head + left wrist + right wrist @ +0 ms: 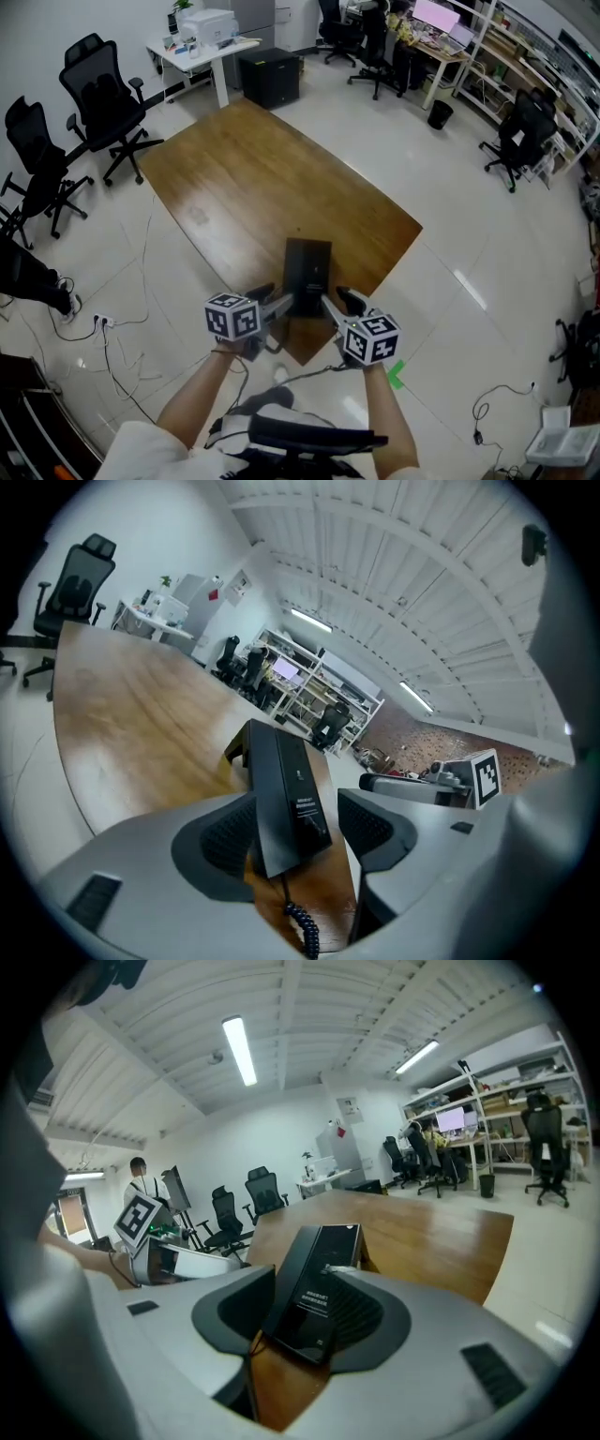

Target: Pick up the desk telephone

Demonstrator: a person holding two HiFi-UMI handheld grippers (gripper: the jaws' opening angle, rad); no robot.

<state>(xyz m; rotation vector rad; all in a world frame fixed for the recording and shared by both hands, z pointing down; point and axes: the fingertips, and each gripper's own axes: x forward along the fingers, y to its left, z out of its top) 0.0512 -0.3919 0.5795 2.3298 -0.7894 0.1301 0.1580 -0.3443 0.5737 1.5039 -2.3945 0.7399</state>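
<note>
The black desk telephone point(307, 272) rests on the wooden table point(244, 178), close to its near corner. My left gripper point(277, 307) comes at it from the left and my right gripper point(336, 305) from the right, both near the phone's near end. In the left gripper view the telephone point(286, 794) stands between the open jaws of the left gripper point(295, 827), with a gap at the right pad; its coiled cord point(305, 930) hangs below. In the right gripper view the telephone point(314, 1288) lies between the open jaws of the right gripper point(300, 1312), with a gap at the left pad.
Black office chairs point(103, 103) stand left of the table. A white desk with a printer point(208, 33) and a black cabinet point(270, 77) are behind it. Cables point(112, 337) trail on the floor at left. A person point(141, 1180) stands far off.
</note>
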